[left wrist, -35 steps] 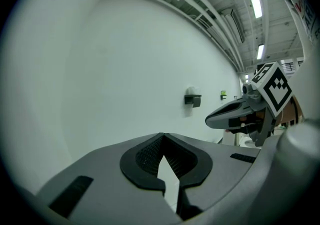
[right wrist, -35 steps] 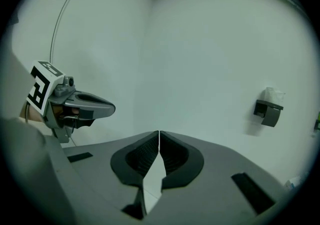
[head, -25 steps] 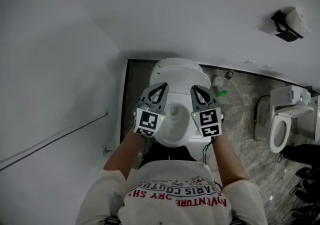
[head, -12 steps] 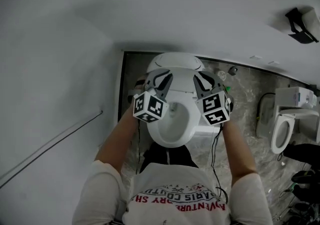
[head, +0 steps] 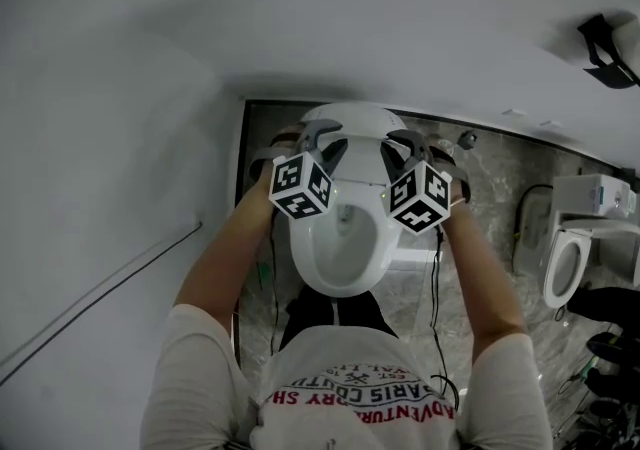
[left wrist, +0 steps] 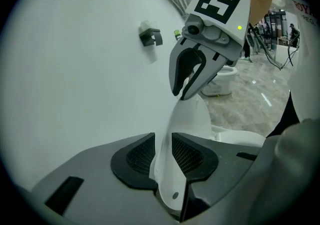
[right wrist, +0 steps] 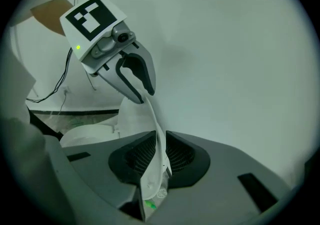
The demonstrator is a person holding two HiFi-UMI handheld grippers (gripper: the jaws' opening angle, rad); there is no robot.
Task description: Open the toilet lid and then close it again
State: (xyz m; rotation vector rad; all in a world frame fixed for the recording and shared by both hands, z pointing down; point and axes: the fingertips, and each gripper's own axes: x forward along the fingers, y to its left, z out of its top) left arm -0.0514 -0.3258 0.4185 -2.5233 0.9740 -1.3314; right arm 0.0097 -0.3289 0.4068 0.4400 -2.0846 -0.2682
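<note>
looking steeply down onto a white toilet bowl (head: 340, 263), open and in plain sight at centre. spotting the toilet lid (head: 352, 124) raised at the back of that bowl, standing close to the pale wall (head: 300, 18). catching the left gripper (head: 322, 138) at the lid's left edge and the right gripper (head: 402, 144) at its right edge, both angled downward, marker cubes turned up toward the camera.

over to the left gripper view: seeing the lid's thin white rim running straight between the two dark ribbed pads (left wrist: 137, 154), with the jaws only just opened wider around it. pads very near both faces there, yet showing no firm squeeze.

and on to the right gripper view: finding a tighter picture, jaws drawn in on the same lid, snug against either face of its edge, gripping it.

noting bare forearms reaching out from a white printed shirt (head: 350, 388), and a thin black cable (head: 436, 278) trailing down from the right gripper. out to the right, picking out a grey marbled floor (head: 490, 188), a second toilet (head: 575, 248) well apart from the first, and a dark fixture (head: 605, 48) high on the wall.
</note>
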